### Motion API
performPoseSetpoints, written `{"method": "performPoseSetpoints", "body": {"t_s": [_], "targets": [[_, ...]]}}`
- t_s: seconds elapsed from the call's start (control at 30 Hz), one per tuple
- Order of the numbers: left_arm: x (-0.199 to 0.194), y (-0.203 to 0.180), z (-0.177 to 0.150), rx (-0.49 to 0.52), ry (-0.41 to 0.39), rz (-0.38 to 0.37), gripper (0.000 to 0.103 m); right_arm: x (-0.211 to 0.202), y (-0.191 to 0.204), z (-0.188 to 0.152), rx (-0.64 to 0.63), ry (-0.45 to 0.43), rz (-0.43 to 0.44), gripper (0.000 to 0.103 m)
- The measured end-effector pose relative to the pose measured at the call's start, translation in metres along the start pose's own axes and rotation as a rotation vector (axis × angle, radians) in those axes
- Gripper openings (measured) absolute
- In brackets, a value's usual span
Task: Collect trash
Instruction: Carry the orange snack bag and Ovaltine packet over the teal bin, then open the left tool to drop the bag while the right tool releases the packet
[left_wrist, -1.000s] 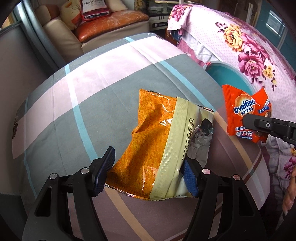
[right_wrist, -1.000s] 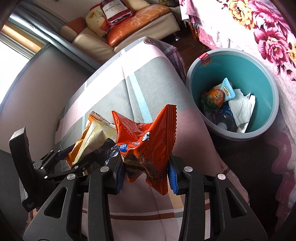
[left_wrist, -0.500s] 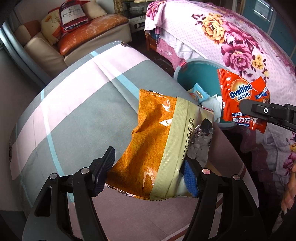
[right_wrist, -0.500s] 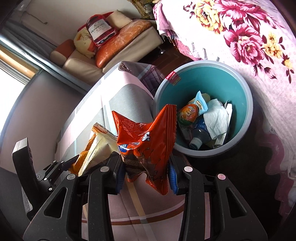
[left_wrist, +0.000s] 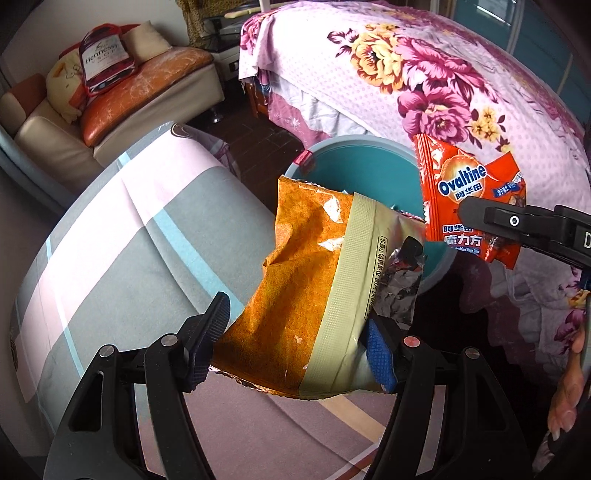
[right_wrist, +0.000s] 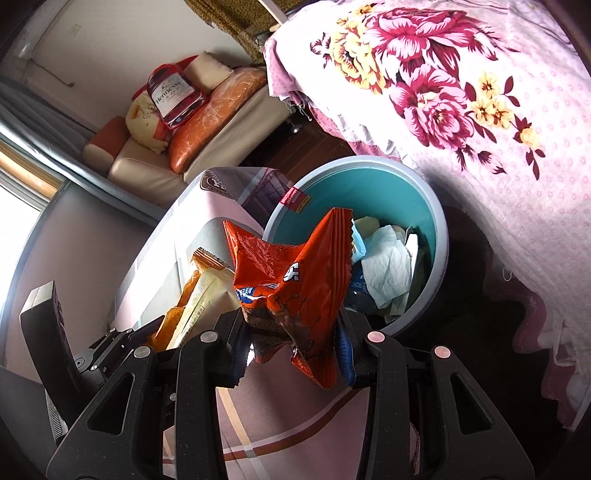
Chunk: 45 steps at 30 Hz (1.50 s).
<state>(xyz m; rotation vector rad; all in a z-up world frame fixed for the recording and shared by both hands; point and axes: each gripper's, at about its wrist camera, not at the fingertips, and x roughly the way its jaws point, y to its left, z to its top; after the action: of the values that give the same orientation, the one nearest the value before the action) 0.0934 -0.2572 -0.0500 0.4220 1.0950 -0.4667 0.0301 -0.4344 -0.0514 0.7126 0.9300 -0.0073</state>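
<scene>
My left gripper (left_wrist: 295, 350) is shut on an orange and beige snack bag (left_wrist: 303, 273), which stands up from between its fingers. In the left wrist view the bag covers part of a teal bin (left_wrist: 354, 166) behind it. My right gripper (right_wrist: 291, 350) is shut on a crumpled red Ovaltine packet (right_wrist: 291, 273), which hangs in front of the teal bin (right_wrist: 369, 192). The bin holds tissue, a bottle and several wrappers. The Ovaltine packet (left_wrist: 465, 192) also shows in the left wrist view, over the bin's right rim. The snack bag (right_wrist: 199, 295) shows at lower left in the right wrist view.
A bed with a grey, pink and blue striped cover (left_wrist: 129, 258) lies under and left of both grippers. A floral bedspread (left_wrist: 424, 74) hangs right of the bin. A sofa with cushions (left_wrist: 147, 92) stands at the back. A person's hand (left_wrist: 565, 387) is at the right edge.
Both grippers have carried their bags across the striped bed toward the bin. The bin now sits right behind the snack bag and the red packet. Neither grip has changed.
</scene>
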Motion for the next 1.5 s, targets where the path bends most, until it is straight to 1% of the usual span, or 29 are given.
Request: {"method": "performPoseSetpoints", "body": {"t_s": [0.13,0.3,0.63,0.8,0.83,0.97,1.07,1.2,1.33,1.4,1.47,1.5], "targets": [[0.004,-0.01,0.015,0.025,-0.007,-0.01,0.069,-0.001,-0.009,0.008,0.017,-0.014,-0.017,0.037],[0.011,-0.014,0.029,0.024,-0.009,-0.041,0.069,-0.004,-0.017,0.019,0.033,-0.033,-0.042,0.037],[0.033,-0.026,0.043,0.019,0.013,-0.105,0.069,-0.004,-0.021,0.035,0.032,-0.049,-0.087,0.037],[0.038,-0.031,0.049,0.027,0.006,-0.125,0.07,-0.002,-0.021,0.039,0.03,-0.048,-0.103,0.037],[0.038,-0.032,0.05,0.03,0.003,-0.128,0.072,-0.002,-0.021,0.04,0.029,-0.048,-0.106,0.037],[0.036,-0.032,0.051,0.038,-0.013,-0.106,0.09,0.002,-0.02,0.041,0.028,-0.041,-0.116,0.037],[0.035,-0.026,0.049,0.025,-0.012,-0.104,0.09,0.006,-0.017,0.041,0.021,-0.034,-0.119,0.037],[0.035,-0.013,0.045,-0.017,-0.005,-0.111,0.09,0.013,-0.012,0.042,0.009,-0.022,-0.123,0.038],[0.035,0.001,0.041,-0.061,-0.001,-0.127,0.09,0.018,-0.005,0.041,-0.009,-0.014,-0.134,0.044],[0.035,0.007,0.039,-0.08,0.0,-0.133,0.09,0.02,-0.002,0.041,-0.016,-0.009,-0.14,0.059],[0.035,0.012,0.037,-0.097,0.005,-0.144,0.09,0.021,0.001,0.041,-0.016,-0.009,-0.144,0.067],[0.035,0.014,0.035,-0.103,0.01,-0.148,0.091,0.022,0.002,0.04,-0.017,-0.009,-0.146,0.067]]}}
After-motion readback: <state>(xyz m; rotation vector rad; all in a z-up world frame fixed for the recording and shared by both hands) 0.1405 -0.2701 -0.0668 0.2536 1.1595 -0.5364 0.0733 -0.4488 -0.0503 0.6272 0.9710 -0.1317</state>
